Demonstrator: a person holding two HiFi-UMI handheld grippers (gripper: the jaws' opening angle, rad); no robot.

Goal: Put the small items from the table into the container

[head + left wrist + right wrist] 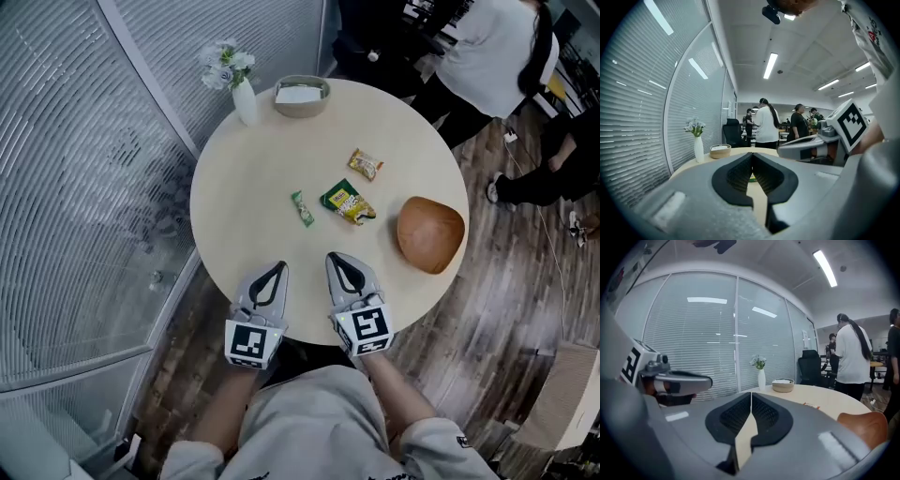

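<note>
Green-and-yellow packet (348, 202) lies on the table (253, 178) just left of the bowl (430, 234). The orange packet (365, 164) is left of the bowl and beyond it, and the slim green packet (302, 208) is farther left. The bowl appears empty.

Step in hand: approach only, no pick begun. The left gripper (277, 269) and right gripper (335, 258) sit at the near table edge, left of the bowl, fingers closed on nothing.

Next move, as judged: open the right fingers and reach for the nearest packet.

Packet print is too small to read. The right gripper view cuts the bowl off at its edge.
</note>
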